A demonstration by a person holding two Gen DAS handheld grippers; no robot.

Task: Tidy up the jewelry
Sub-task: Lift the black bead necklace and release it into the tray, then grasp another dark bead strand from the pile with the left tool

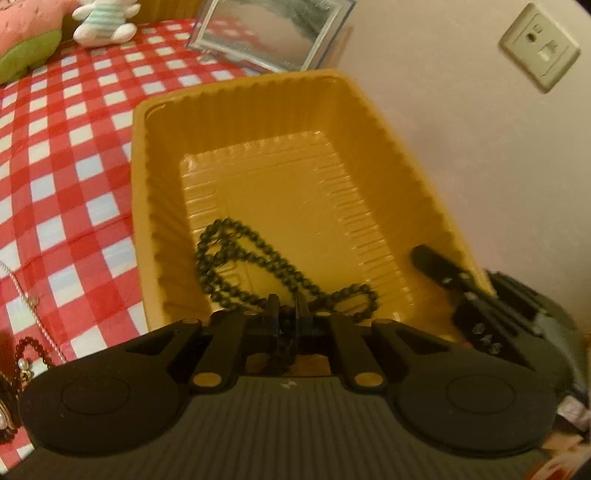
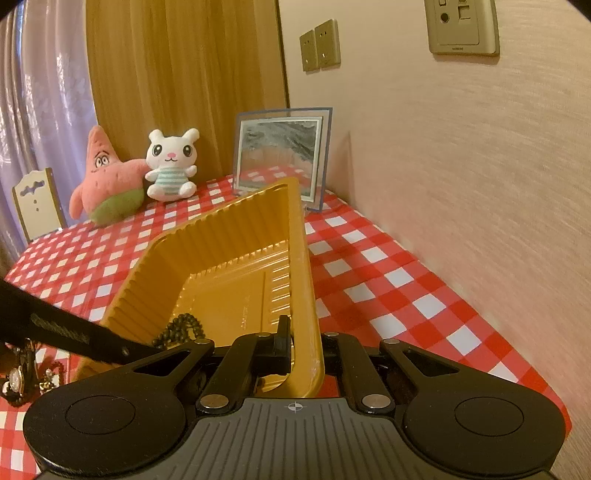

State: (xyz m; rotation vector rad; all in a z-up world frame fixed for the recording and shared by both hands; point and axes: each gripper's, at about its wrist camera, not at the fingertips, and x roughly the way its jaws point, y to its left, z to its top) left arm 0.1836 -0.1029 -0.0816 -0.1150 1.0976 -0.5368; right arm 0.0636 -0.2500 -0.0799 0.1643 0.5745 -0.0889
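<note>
A yellow ribbed plastic tray (image 1: 147, 177) stands on the red-and-white checked tablecloth. A black bead necklace (image 1: 236, 254) lies in its near part; its end runs between my left gripper's (image 1: 288, 310) shut fingers at the tray's near edge. My right gripper (image 2: 301, 332) is shut on the tray's right wall (image 2: 306, 280) and shows in the left wrist view (image 1: 443, 273). The necklace also shows in the right wrist view (image 2: 181, 328). More jewelry, dark red beads (image 1: 29, 347) and a pearl chain (image 1: 26, 295), lies left of the tray.
A framed picture (image 2: 280, 155) stands behind the tray by the wall. A white plush bunny (image 2: 170, 162) and a pink star plush (image 2: 107, 177) sit at the table's back. A watch (image 2: 14, 380) and other pieces lie at the left. Wall sockets (image 2: 461, 26) are on the right.
</note>
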